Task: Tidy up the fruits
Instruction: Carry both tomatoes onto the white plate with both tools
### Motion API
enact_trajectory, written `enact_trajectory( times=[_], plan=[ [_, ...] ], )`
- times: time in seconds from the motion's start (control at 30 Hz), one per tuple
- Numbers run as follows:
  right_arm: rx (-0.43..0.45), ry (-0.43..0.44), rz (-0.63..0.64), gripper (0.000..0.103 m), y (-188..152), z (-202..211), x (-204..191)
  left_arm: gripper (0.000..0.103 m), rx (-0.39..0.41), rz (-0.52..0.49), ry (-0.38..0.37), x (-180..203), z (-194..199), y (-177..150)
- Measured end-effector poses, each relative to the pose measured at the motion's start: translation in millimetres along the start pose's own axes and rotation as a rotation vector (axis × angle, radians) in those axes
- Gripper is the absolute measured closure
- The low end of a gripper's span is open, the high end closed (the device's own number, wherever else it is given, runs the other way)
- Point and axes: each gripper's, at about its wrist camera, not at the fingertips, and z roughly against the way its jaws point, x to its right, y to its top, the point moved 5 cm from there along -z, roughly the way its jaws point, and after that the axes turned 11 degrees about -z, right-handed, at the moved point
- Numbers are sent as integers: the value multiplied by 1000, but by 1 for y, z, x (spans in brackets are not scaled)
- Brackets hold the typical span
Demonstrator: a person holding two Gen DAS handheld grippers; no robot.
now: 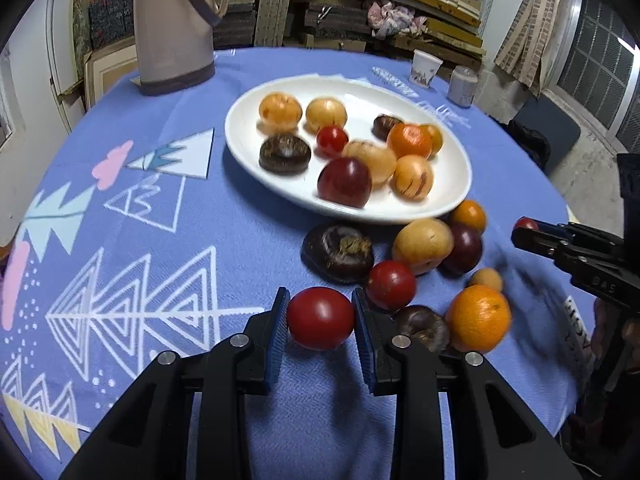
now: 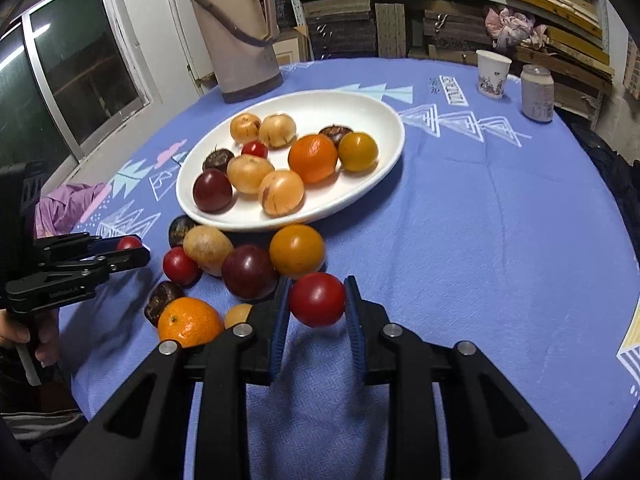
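Note:
A white oval plate (image 1: 448, 204) (image 2: 384, 120) holds several fruits: yellow, orange, red and dark ones. More fruits lie loose on the blue tablecloth in front of it, among them an orange (image 1: 478, 318) (image 2: 189, 322) and a dark mangosteen (image 1: 338, 252). My left gripper (image 1: 321, 316) is shut on a red tomato (image 1: 321, 318) just above the cloth; it also shows in the right wrist view (image 2: 128, 246). My right gripper (image 2: 317, 300) is shut on another red tomato (image 2: 317, 299); it shows in the left wrist view (image 1: 528, 230) at the right edge.
A tall beige thermos (image 1: 172, 28) (image 2: 240, 36) stands behind the plate. A paper cup (image 2: 492, 74) (image 1: 425, 68) and a small jar (image 2: 537, 92) (image 1: 462, 86) stand at the back right. Shelves of stacked boards are behind the round table.

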Motion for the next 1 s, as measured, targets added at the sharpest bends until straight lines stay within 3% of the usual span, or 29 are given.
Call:
enact_trajectory(
  times=[0.23,0.47,0.73,1.0],
  plan=[
    [65,16,23,77,28,19,-6,72,68,-11,-5,0,21,34],
    [115,26,60,77,72,16,-17,71,103,-36,31,-2,12,81],
    [102,10,109,77,113,-38,-37,71,53,2,72,-20,-34,114],
    [43,-3,112,76,121,-90,-44,71,-9,42,44,-28,-72,117]
  ],
)
